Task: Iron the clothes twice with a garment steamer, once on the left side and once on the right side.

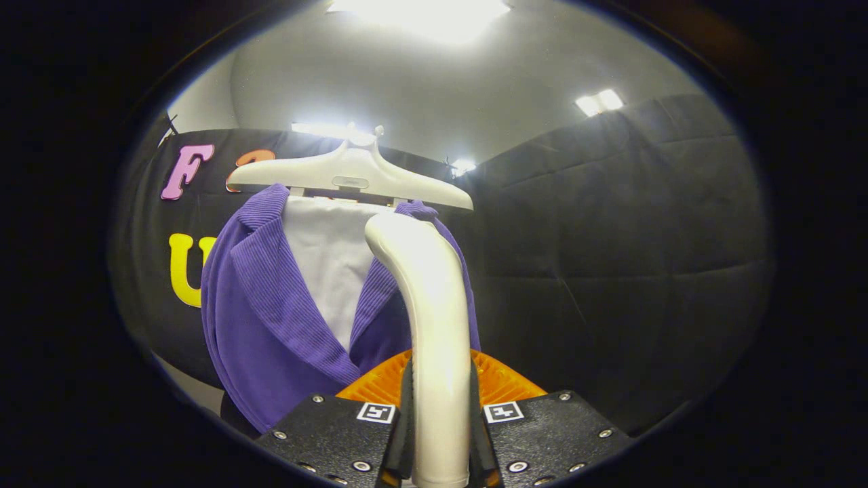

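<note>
Gripper (441,434) clamped on the garment steamer (430,325), its head raised near the purple jacket's (271,318) right lapel on the hanger (349,175); next, a downward pass seems due.

A white hanger (349,175) carries the clothes: a purple ribbed jacket (271,318) hangs from it with lapels open over a white panel (325,261) beneath the hanger's middle. The jacket's left shoulder sits under the hanger's left arm. The right shoulder lies under its right arm, partly hidden behind the steamer (434,325) clamped between the fingers (405,434).
</note>
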`<state>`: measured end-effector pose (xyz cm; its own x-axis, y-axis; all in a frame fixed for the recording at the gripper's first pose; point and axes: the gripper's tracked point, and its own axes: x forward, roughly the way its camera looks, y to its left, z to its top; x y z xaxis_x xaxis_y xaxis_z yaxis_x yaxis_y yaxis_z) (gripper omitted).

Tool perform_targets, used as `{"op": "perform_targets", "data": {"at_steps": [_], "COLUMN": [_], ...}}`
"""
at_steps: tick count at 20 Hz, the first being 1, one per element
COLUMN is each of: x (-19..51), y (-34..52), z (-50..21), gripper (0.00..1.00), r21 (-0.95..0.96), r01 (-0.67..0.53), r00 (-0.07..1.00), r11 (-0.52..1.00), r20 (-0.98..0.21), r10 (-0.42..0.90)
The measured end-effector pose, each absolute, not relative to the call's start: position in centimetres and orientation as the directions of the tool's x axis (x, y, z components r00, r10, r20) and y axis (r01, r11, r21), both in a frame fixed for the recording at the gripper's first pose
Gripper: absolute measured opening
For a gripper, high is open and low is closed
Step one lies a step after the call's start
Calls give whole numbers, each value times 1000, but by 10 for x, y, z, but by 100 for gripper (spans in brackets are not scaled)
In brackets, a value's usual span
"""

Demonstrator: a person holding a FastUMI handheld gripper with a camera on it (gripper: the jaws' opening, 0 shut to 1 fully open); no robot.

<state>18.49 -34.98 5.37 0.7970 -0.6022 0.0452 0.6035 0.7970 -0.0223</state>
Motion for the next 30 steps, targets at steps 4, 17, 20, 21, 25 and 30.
{"op": "perform_targets", "data": {"at_steps": [4, 17, 20, 21, 25, 30], "x": [194, 180, 171, 170, 162, 157], "y": [-359, -369, -372, -373, -374, -376], "z": [30, -84, -118, -127, -161, -188], "gripper": [33, 33, 33, 33, 33, 33], "r21": [-59, -219, -251, -261, -293, -332], "r01": [618, 593, 579, 573, 552, 538], "r00": [785, 760, 746, 742, 730, 719], "r11": [784, 775, 775, 777, 781, 775], "r20": [17, -167, -221, -238, -282, -299], "r10": [-619, -628, -629, -627, -622, -627]}}
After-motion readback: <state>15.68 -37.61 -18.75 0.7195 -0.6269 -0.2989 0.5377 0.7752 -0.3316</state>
